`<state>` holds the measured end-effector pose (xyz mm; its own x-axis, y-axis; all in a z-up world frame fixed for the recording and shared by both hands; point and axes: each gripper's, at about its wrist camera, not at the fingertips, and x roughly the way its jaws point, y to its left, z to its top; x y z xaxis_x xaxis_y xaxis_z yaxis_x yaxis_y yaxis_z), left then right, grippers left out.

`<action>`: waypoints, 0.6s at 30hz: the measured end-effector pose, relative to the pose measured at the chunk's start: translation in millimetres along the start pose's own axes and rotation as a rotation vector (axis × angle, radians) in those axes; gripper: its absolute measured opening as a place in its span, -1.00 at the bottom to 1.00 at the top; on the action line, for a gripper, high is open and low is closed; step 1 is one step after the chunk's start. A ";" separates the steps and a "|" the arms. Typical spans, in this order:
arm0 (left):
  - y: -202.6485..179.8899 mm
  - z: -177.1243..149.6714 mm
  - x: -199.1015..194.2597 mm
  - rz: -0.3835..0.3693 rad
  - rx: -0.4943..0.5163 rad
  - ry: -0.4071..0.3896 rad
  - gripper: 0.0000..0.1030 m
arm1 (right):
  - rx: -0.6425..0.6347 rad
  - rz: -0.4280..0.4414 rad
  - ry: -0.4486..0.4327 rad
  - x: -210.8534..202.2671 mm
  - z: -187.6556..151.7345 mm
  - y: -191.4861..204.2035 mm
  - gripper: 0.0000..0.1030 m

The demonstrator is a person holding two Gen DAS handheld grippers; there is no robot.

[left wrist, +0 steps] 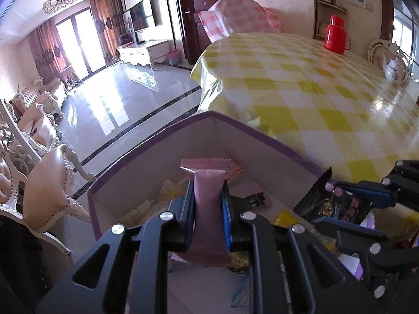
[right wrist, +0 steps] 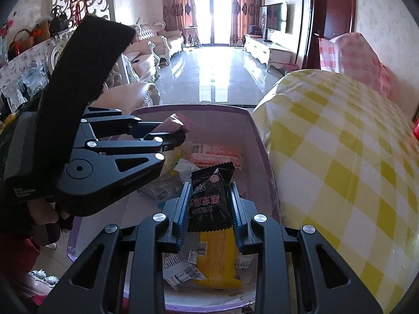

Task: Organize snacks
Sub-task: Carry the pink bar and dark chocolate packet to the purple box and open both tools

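Observation:
My left gripper (left wrist: 208,209) is shut on a pink snack packet (left wrist: 208,191) and holds it over the purple-rimmed box (left wrist: 162,130). It also shows in the right wrist view (right wrist: 167,133) with the pink packet (right wrist: 180,124). My right gripper (right wrist: 209,209) is shut on a black snack packet (right wrist: 210,196) above the same box (right wrist: 251,141). The right gripper shows in the left wrist view (left wrist: 345,204) with the black packet (left wrist: 332,201). Several snacks lie in the box, among them a yellow packet (right wrist: 217,256) and an orange-white packet (right wrist: 217,154).
The box stands beside a round table with a yellow checked cloth (left wrist: 314,91). A red thermos (left wrist: 336,35) and a white teapot (left wrist: 394,70) stand on it. A padded chair (left wrist: 49,191) stands left of the box. A pink checked covered chair (left wrist: 235,15) stands behind the table.

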<state>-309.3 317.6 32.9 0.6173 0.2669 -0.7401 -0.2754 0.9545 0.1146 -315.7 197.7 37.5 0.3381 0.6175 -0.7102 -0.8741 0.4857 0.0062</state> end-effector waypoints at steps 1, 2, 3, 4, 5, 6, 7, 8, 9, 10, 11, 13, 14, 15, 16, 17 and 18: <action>1.7 -0.7 1.4 0.007 0.003 0.009 -0.66 | -0.009 0.002 0.000 0.4 2.5 3.0 -0.46; 3.9 -0.7 3.6 0.012 0.002 0.016 -0.66 | -0.014 0.004 0.000 1.4 3.8 3.9 -0.46; 5.7 -1.2 5.4 0.017 0.001 0.022 -0.66 | -0.018 0.005 -0.001 2.5 5.8 4.9 -0.46; 8.1 -2.1 7.6 0.022 -0.001 0.031 -0.66 | -0.022 0.007 -0.002 3.3 6.9 6.5 -0.46; 11.4 -2.8 8.8 0.022 -0.004 0.034 -0.66 | -0.024 0.010 -0.003 4.1 7.9 7.6 -0.46; 13.2 -3.2 10.2 0.022 -0.008 0.037 -0.66 | -0.025 0.011 -0.002 4.8 8.6 8.4 -0.46; 15.3 -3.6 11.8 0.023 -0.013 0.039 -0.66 | -0.027 0.012 0.001 5.8 8.8 9.0 -0.46; 16.9 -4.0 12.9 0.024 -0.016 0.041 -0.66 | -0.028 0.011 0.003 7.0 9.1 9.5 -0.46; 18.3 -4.2 14.5 0.025 -0.019 0.044 -0.66 | -0.029 0.010 0.004 7.3 9.3 9.8 -0.46; 20.3 -5.1 16.3 0.025 -0.024 0.049 -0.66 | -0.028 0.010 0.006 7.4 9.5 9.9 -0.46; 21.4 -5.3 18.1 0.025 -0.027 0.053 -0.66 | -0.029 0.008 0.008 8.2 9.8 9.8 -0.46; 23.6 -7.2 22.9 0.026 -0.029 0.070 -0.66 | -0.028 0.002 0.015 12.2 11.3 9.0 -0.46; 24.6 -8.4 25.3 0.026 -0.029 0.080 -0.66 | -0.024 0.004 0.026 15.1 11.8 8.5 -0.46; 24.7 -9.2 26.9 0.026 -0.029 0.087 -0.66 | -0.021 0.005 0.034 17.7 11.9 8.5 -0.46; 24.9 -10.0 28.4 0.026 -0.027 0.093 -0.66 | -0.018 0.006 0.042 20.3 12.0 8.3 -0.46; 25.4 -10.7 29.7 0.026 -0.026 0.099 -0.66 | -0.016 0.008 0.049 23.5 11.9 8.3 -0.46; 25.4 -11.4 31.2 0.026 -0.026 0.105 -0.66 | -0.014 0.009 0.056 26.4 11.4 8.4 -0.46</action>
<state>-305.4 348.7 5.1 0.5293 0.2748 -0.8027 -0.3098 0.9434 0.1186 -310.2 225.1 26.8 0.3108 0.5857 -0.7486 -0.8818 0.4716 0.0029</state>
